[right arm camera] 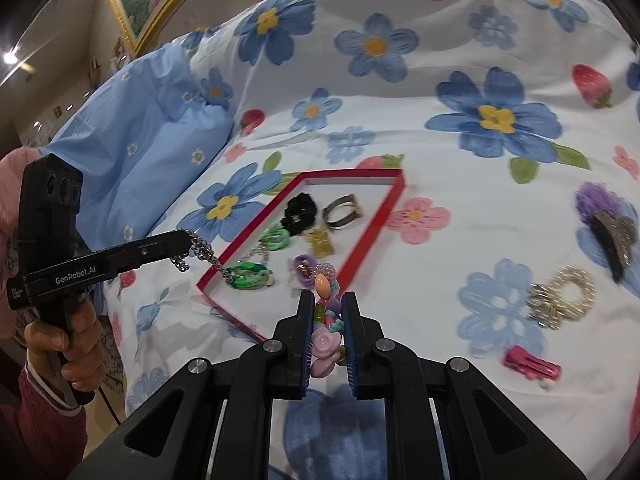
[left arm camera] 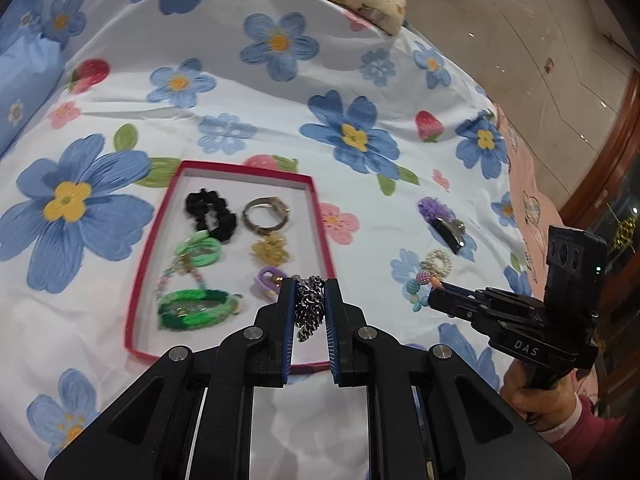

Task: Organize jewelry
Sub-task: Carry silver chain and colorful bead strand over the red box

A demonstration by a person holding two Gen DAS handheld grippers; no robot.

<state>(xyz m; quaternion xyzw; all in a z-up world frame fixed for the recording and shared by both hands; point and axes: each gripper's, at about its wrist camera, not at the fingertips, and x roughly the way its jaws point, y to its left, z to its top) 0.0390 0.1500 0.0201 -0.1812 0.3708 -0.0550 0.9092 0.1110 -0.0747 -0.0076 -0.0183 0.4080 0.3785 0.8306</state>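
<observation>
Carrying: two pieces at once, both claws loaded over the flowered bed (left arm camera: 360,60).
Left claw (left arm camera: 311,308): clenched on a silver chain (left arm camera: 309,306), low centre of the left view; in the right view the chain dangles in loops at middle left.
Chain handling: metal links, likely the heavier piece; limp and slippery, so a bunched grip mid-length looks wise, else the tail may swing and snag.
Right claw (right arm camera: 329,320): grasping a beaded bracelet (right arm camera: 326,320) with a pink rose charm, bottom centre of the right view.
Bracelet handling: light, lumpy plastic beads; I judge it may roll between the pads, so the hold belongs across the strand, not on the rose.
Red tray (left arm camera: 320,216): centre-left of the left view, already holding a black scrunchie (left arm camera: 212,214), green bands and a watch.
Waiting on the bed: pearl scrunchie (right arm camera: 568,292) and pink clip (right arm camera: 530,366), lower right of the right view.
Risk: soft bedding, so the shallow tray may tip.
</observation>
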